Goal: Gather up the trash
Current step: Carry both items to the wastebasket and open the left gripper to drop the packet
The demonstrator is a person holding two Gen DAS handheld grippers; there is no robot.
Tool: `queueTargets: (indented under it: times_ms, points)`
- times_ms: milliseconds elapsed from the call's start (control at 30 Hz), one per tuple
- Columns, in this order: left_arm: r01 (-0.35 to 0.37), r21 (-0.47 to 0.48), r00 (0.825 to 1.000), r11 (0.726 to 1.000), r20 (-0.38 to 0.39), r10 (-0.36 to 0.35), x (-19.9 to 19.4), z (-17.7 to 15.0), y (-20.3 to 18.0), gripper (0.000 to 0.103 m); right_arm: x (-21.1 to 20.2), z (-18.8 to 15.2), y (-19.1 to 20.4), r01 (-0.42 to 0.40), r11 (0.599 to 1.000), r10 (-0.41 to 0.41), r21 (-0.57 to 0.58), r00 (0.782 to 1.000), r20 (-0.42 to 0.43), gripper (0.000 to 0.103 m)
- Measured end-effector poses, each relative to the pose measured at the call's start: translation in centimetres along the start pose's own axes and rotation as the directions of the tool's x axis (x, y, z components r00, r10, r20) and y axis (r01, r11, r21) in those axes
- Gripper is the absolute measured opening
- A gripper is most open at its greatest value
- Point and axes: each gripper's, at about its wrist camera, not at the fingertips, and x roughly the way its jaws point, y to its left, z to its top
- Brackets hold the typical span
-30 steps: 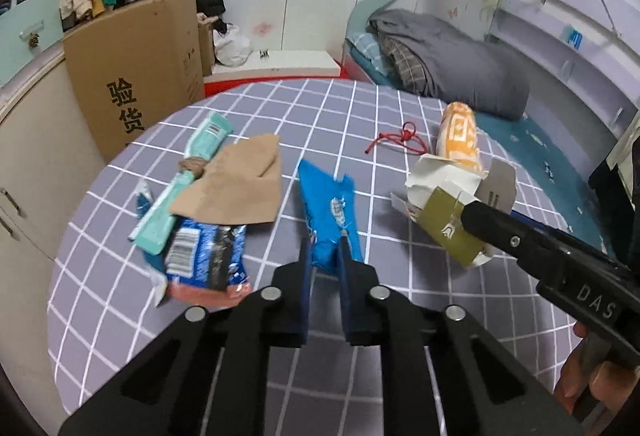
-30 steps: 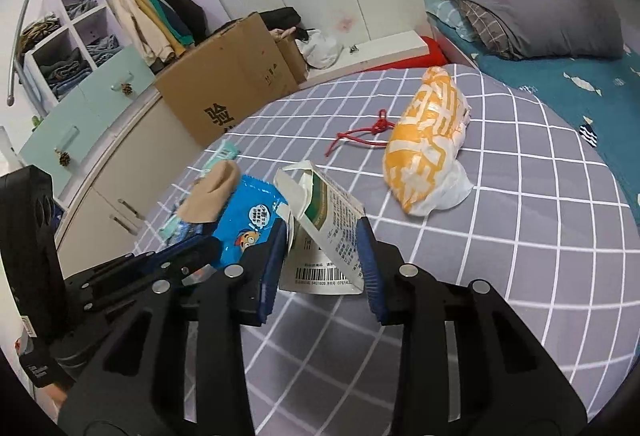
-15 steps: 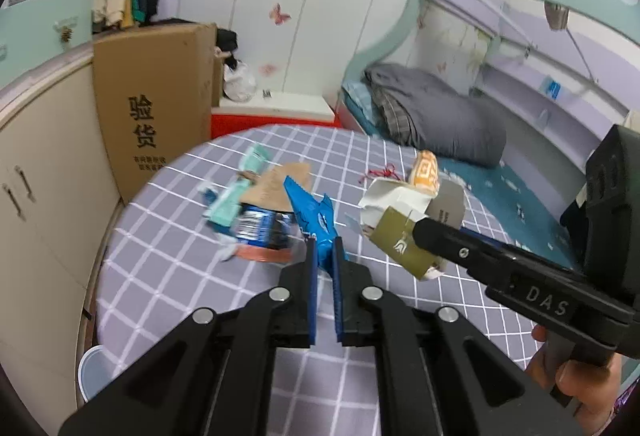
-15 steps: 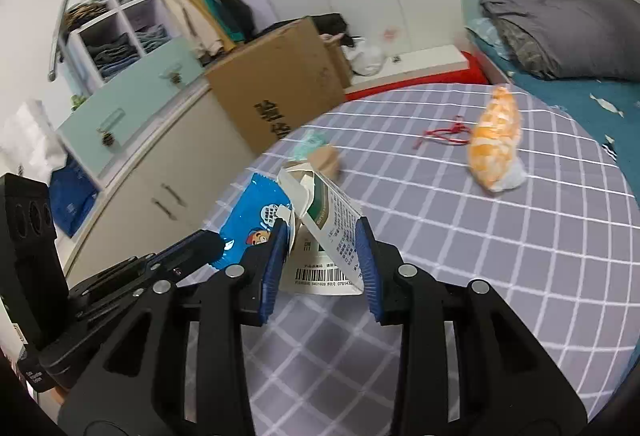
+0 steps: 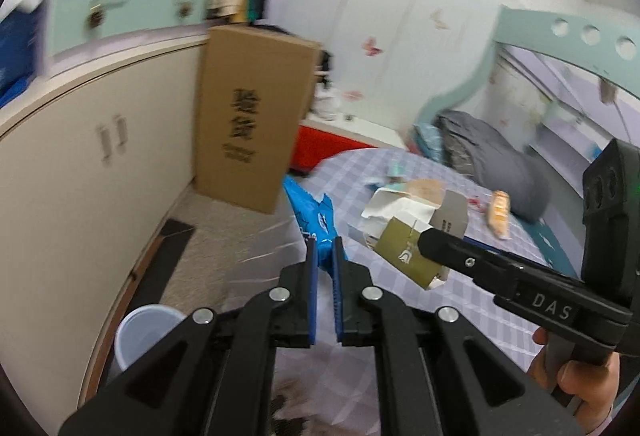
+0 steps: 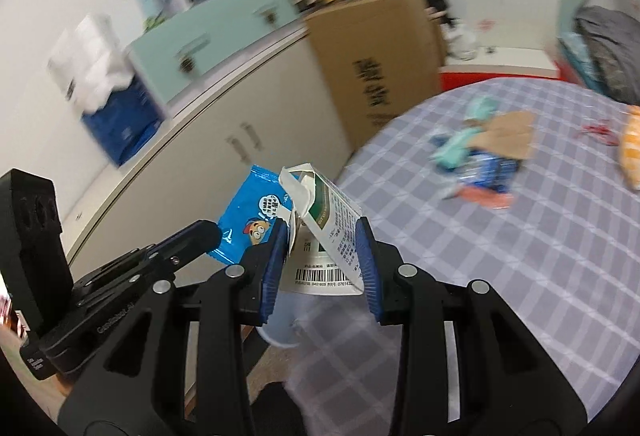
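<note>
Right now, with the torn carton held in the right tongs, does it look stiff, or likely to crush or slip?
Probably light and half-stiff: the carton keeps its boxy shape between the right tongs, though its torn top curls limply. It may crush under a harder squeeze, since it looks empty and opened. Slipping seems unlikely, as both pads press its flat sides.

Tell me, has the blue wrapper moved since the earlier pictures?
Yes. The left gripper carried the blue wrapper off the checked table, toward the cabinet side and the white bin.
</note>
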Motion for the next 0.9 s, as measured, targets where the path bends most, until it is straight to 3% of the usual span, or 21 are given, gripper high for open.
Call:
queueTargets:
  times_ms: [267,500,700,733,800,833,900]
  points:
    - [-0.127,-0.13,0.991,0.983,-0.062,0.12,-0.6,-2.4,10.4,0.006,9.2,-2.8,8.0,-0.082,0.992,0.068,-0.096,0.988,-0.141,0.035]
    - [-0.257,-0.17,0.96,0.951,-0.155,0.231,1.1,-4.7,17.5,0.006,16.5,-6.2,10.3,-0.099,0.991,0.076,-0.089,0.971,-0.229,0.035]
    - [-0.277,-0.195,0.947,0.941,-0.222,0.233,3.9,-5.3,20.7,0.009,19.3,-6.9,10.1,-0.073,0.994,0.05,-0.086,0.966,-0.252,0.035]
    - [-0.288,-0.206,0.942,0.935,-0.237,0.238,4.6,-5.5,21.2,0.012,19.5,-6.9,10.0,-0.071,0.994,0.048,-0.083,0.965,-0.257,0.035]
    - [-0.338,-0.22,0.922,0.915,-0.274,0.275,5.6,-5.8,22.3,0.044,20.2,-7.0,9.7,-0.056,0.995,0.032,-0.083,0.964,-0.262,0.035]
    - [-0.354,-0.228,0.915,0.907,-0.283,0.287,5.8,-6.0,22.7,0.049,20.4,-7.0,9.5,-0.053,0.995,0.03,-0.081,0.963,-0.267,0.035]
    - [-0.345,-0.257,0.923,0.903,-0.269,0.276,5.8,-6.3,23.2,0.053,20.9,-7.3,9.3,-0.047,0.996,0.025,-0.073,0.961,-0.275,0.035]
